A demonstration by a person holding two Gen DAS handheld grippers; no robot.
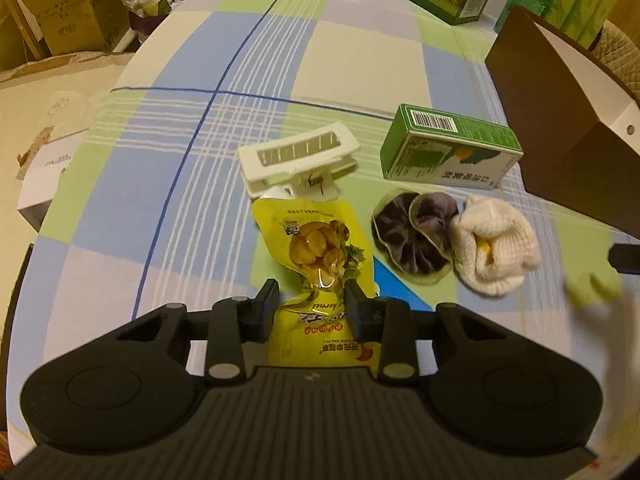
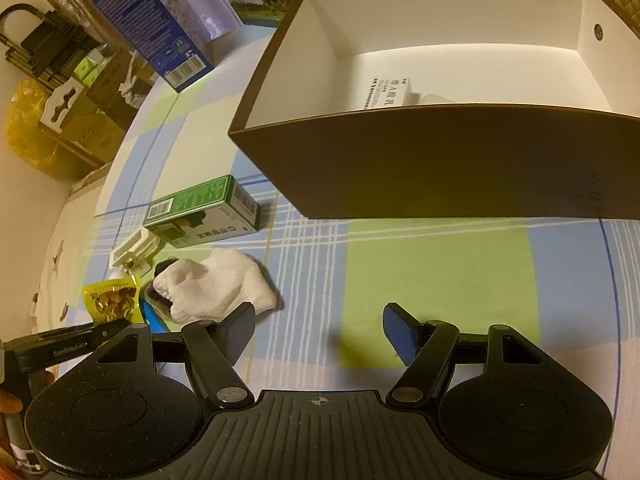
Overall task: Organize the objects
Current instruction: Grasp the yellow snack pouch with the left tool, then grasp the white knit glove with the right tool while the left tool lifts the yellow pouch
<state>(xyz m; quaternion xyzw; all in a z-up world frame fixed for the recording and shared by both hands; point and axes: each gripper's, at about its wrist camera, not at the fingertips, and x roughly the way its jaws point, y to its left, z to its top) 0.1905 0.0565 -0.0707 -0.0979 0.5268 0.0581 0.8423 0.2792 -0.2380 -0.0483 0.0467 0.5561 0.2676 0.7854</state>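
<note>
Currently the left gripper (image 1: 311, 306) pinches the yellow plastic snack pouch (image 1: 316, 256) at its waist, low centre of the left wrist view; the pouch's long axis runs straight ahead along the fingers. The brown cardboard box with white lining (image 1: 560, 120) sits at upper right, so the carry likely goes rightward. The right gripper (image 2: 320, 330) is spread and holds nothing, nearer the box over checked cloth.

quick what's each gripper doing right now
Left gripper: closed on the yellow plastic snack pouch.
Right gripper: open, holding nothing.
</note>
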